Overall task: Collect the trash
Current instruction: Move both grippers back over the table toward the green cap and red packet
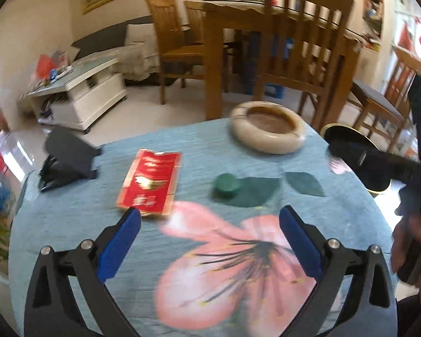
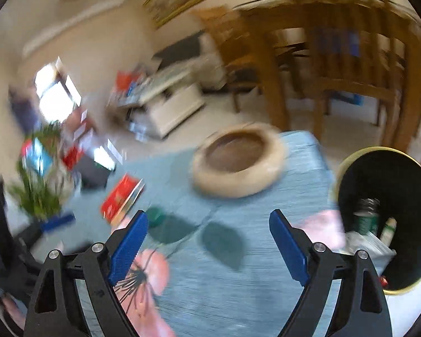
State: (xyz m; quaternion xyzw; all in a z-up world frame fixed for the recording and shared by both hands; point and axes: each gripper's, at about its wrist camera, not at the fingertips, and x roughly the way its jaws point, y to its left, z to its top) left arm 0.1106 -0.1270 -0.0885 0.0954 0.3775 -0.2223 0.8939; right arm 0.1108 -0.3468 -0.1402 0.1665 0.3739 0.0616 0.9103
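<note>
Blue cloth with a big pink flower print covers the round table (image 1: 78, 210), and everything left to clear sits on it. Off the table's right edge stands the black bin (image 2: 387, 196) with a gold rim; the right wrist view shows it already holding a bottle and some wrappers, so my guess is the job is partly done.

Next in size is the pale stone ashtray (image 1: 268, 127) at the far side of the cloth. It looks heavy and is probably not trash, so I would leave it alone. A dark folded stand (image 1: 67, 154) sits near the left edge.

What remains is the flattened red packet (image 1: 151, 182), lying just ahead of the left gripper (image 1: 209, 214), and the small green cap (image 1: 227, 185) to its right, well apart from the bin. Both the left gripper and the right gripper (image 2: 207, 219) have their blue pads spread wide with nothing between them.

The packet lies flat, so a straight pinch from above would likely skid off. Better, I think, to bring one pad under its near edge at a low angle, then close on the lifted lip. For the cap, come down squarely and close across its round side. The right view is badly blurred, so slowing that hand before any grasp seems wise.
</note>
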